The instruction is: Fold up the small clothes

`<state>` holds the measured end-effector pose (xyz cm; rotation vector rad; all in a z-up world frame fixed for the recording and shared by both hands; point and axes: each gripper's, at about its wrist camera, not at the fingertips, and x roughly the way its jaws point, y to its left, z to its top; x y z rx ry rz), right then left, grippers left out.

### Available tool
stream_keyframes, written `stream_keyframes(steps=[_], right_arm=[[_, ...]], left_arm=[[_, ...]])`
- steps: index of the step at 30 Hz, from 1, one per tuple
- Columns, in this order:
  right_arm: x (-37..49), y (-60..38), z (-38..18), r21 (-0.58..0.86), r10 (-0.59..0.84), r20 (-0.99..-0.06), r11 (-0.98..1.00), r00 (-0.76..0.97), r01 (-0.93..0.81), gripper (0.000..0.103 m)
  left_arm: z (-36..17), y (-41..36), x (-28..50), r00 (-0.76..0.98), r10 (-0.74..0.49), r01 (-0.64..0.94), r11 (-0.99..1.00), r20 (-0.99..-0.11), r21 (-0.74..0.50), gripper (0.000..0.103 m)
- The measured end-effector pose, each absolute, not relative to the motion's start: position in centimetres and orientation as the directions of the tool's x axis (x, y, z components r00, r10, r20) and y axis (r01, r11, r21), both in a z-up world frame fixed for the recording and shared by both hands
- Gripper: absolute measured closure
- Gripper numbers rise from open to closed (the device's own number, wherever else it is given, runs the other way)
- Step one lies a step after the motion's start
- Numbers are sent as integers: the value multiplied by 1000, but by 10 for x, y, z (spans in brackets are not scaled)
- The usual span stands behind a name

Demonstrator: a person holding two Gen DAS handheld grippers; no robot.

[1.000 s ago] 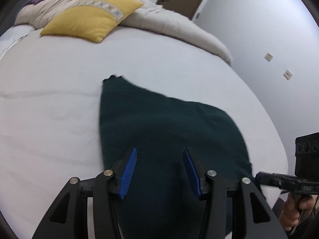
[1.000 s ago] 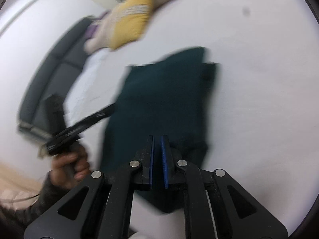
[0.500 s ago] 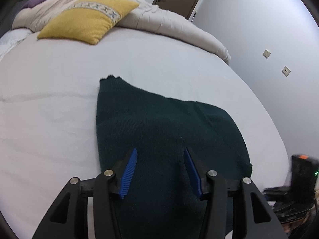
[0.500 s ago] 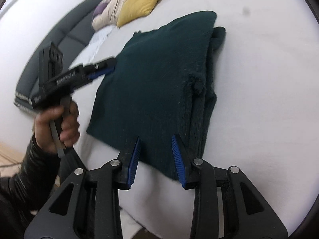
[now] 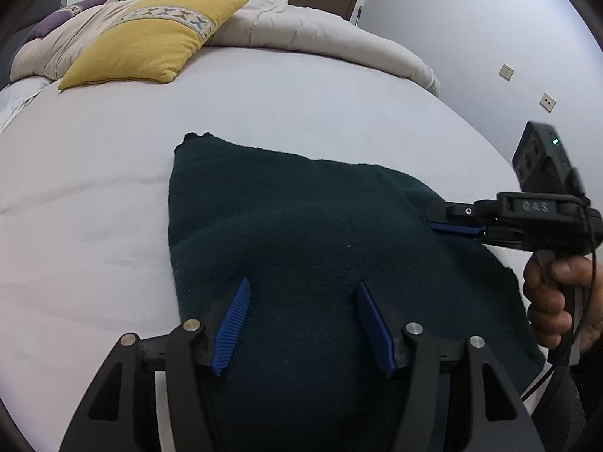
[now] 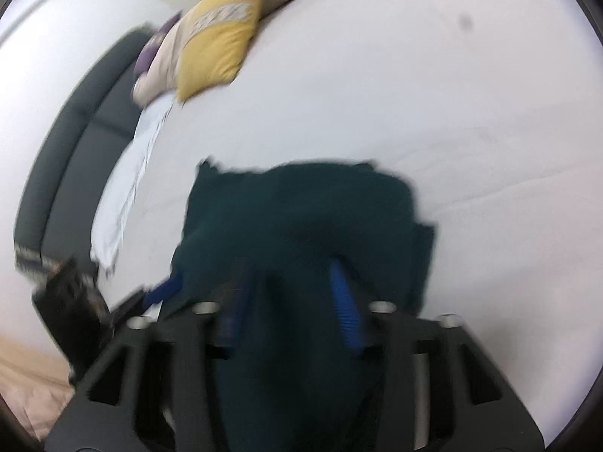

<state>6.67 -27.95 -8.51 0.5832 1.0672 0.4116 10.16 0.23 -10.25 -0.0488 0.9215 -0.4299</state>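
A dark green knitted garment lies folded on the white bed. My left gripper is open just above its near edge, blue pads apart and empty. My right gripper reaches in from the right over the garment's right edge. In the blurred right wrist view, the right gripper is open over the garment, its jaws apart with cloth under them. The left gripper shows at the lower left there.
A yellow pillow and a beige duvet lie at the head of the bed. A grey wall is to the right. A dark grey sofa stands beyond the bed's left side.
My right gripper opened, then swung in over the garment's right edge. The left gripper stayed open over the near edge, now a little lower and closer to the cloth.
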Motion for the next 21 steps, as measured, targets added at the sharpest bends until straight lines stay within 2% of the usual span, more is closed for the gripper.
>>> stream_keyframes(steps=[2, 3, 7, 9, 10, 11, 13, 14, 16, 18, 21], right_arm=[[68, -296, -96, 693, 617, -642, 721, 455, 2, 99], [64, -303, -103, 716, 629, -621, 698, 468, 11, 103], [48, -327, -119, 796, 661, -533, 603, 528, 48, 103], [30, -341, -107, 758, 590, -565, 647, 576, 82, 94], [16, -345, -96, 705, 519, -611, 701, 598, 112, 82], [9, -346, -89, 680, 486, -628, 723, 608, 124, 75], [-17, -346, -73, 650, 443, -629, 751, 639, 119, 72], [-30, -344, -65, 622, 415, -636, 775, 650, 114, 65], [-59, -333, -48, 541, 339, -646, 835, 684, 97, 58], [-87, -321, -28, 476, 293, -633, 877, 717, 62, 56], [-120, -302, 2, 383, 230, -601, 923, 765, 24, 41]], left_arm=[[-104, 1, 99, 538, -381, 349, 913, -752, -212, 40], [-104, 0, 97, 542, -382, 352, 912, -748, -210, 40], [-98, 3, 95, 543, -390, 348, 911, -744, -224, 40], [-90, 5, 86, 558, -369, 333, 920, -743, -207, 41], [-86, 4, 80, 568, -349, 323, 927, -745, -188, 41], [-83, 4, 73, 577, -332, 316, 933, -746, -170, 40], [-74, 4, 53, 608, -298, 304, 944, -736, -131, 35], [-70, 5, 43, 627, -276, 289, 951, -728, -112, 30], [-59, 11, 20, 682, -234, 246, 966, -693, -85, 22], [-47, 18, 1, 724, -216, 213, 973, -655, -85, 5], [-21, 24, -27, 789, -163, 167, 985, -593, -49, 0]])
